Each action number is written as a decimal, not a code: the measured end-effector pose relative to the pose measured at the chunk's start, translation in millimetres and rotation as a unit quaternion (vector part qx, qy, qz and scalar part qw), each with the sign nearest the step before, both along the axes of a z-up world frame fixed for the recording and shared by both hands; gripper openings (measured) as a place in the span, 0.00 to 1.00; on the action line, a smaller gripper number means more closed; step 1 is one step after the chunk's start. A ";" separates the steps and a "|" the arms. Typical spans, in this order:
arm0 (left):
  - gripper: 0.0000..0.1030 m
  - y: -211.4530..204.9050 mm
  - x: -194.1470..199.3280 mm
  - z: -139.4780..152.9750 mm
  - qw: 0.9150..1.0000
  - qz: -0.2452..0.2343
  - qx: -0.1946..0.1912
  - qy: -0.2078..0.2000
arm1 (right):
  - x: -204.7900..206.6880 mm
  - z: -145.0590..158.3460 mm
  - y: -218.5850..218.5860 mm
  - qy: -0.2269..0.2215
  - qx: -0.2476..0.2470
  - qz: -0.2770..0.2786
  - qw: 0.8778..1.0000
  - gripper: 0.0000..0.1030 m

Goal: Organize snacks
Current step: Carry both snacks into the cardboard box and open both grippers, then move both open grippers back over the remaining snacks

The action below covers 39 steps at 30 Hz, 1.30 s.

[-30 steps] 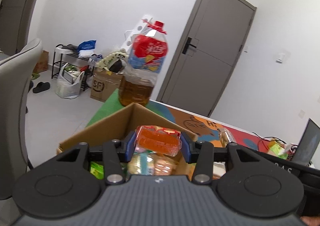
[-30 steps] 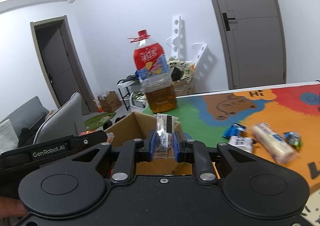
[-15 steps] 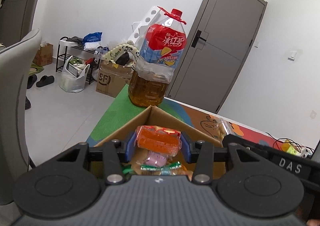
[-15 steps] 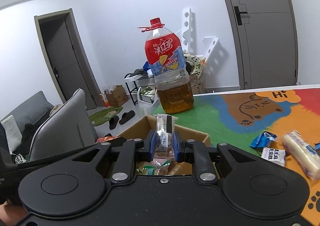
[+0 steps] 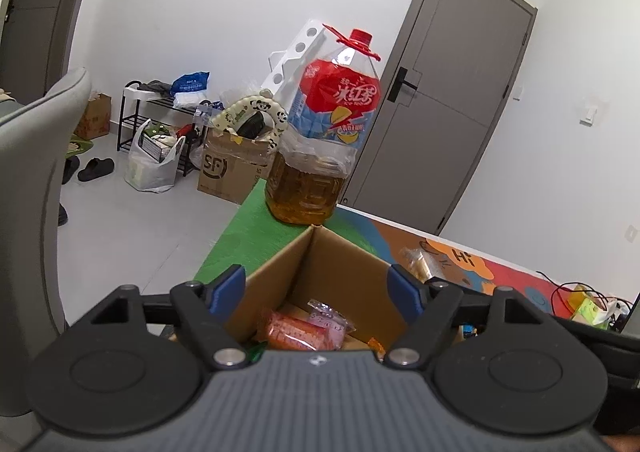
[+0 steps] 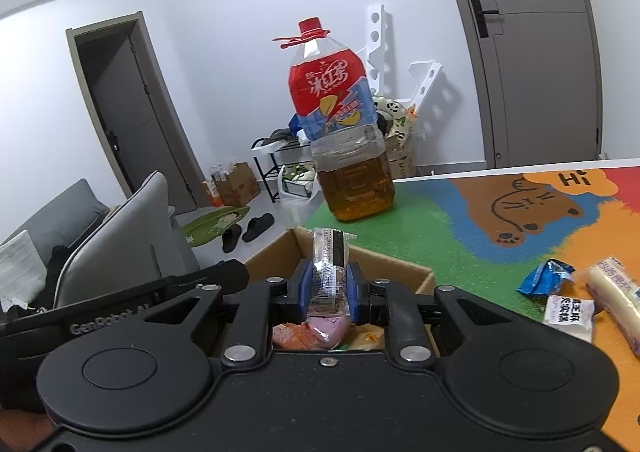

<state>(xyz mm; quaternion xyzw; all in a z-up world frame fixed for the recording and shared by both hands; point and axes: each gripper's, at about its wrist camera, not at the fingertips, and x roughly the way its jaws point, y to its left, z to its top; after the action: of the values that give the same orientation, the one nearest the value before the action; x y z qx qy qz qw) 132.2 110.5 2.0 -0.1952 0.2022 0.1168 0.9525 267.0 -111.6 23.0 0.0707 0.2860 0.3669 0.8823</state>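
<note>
My left gripper hovers over the open cardboard box, its jaws opening wide with nothing between them. An orange wrapped snack lies loose in the box below, beside a pink-labelled packet. My right gripper is above the same box, still shut on a clear-wrapped snack with a black band that stands upright; its jaws are just starting to open. More snacks fill the box bottom under it.
A big iced-tea bottle stands just behind the box on the colourful mat. A blue wrapper, a white packet and a long roll lie at the right. A grey chair is at the left.
The left gripper has opened and the orange snack has dropped from it into the box. Both grippers moved closer to the box and bottle. The right still holds its snack.
</note>
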 end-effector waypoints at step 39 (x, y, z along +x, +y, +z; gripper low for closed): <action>0.89 -51.1 -47.3 3.2 1.000 -0.026 0.006 -0.011 | -53.0 8.5 -84.6 -0.025 0.000 -0.078 0.997 0.72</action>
<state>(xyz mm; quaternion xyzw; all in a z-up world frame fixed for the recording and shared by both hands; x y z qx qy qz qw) 84.9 59.3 5.2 -0.1851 0.1959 0.0907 0.9587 214.0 -196.2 31.4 0.0837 0.2575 0.2982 0.9153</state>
